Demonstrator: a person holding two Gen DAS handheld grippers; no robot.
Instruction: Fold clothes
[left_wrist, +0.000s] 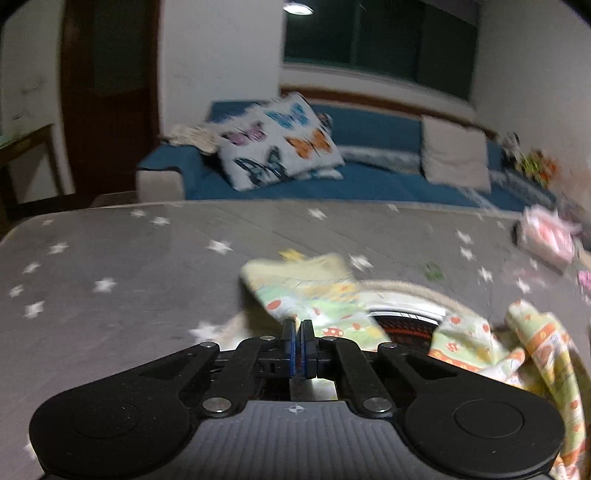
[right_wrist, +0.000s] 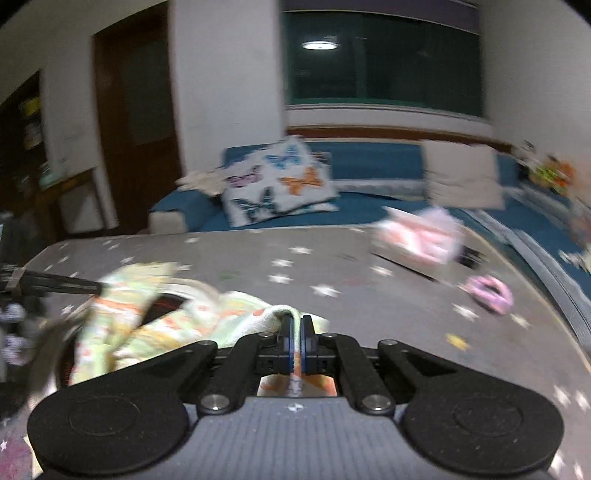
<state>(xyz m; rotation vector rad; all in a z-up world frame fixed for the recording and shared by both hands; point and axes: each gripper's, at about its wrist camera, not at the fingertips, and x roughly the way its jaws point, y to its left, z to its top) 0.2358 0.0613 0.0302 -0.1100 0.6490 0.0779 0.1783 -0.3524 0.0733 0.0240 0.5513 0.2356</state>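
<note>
Currently: printed garment (left_wrist: 317, 295), long axis left–right between grippers; left gripper (left_wrist: 298, 326) and right gripper (right_wrist: 297, 325) each clamped on its cloth, above star-patterned table (left_wrist: 110, 266).

Soft printed cloth garment (left_wrist: 314, 295)

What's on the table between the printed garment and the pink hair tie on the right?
In the right wrist view, only bare star-print tablecloth lies between the printed garment and the pink hair tie.
</note>
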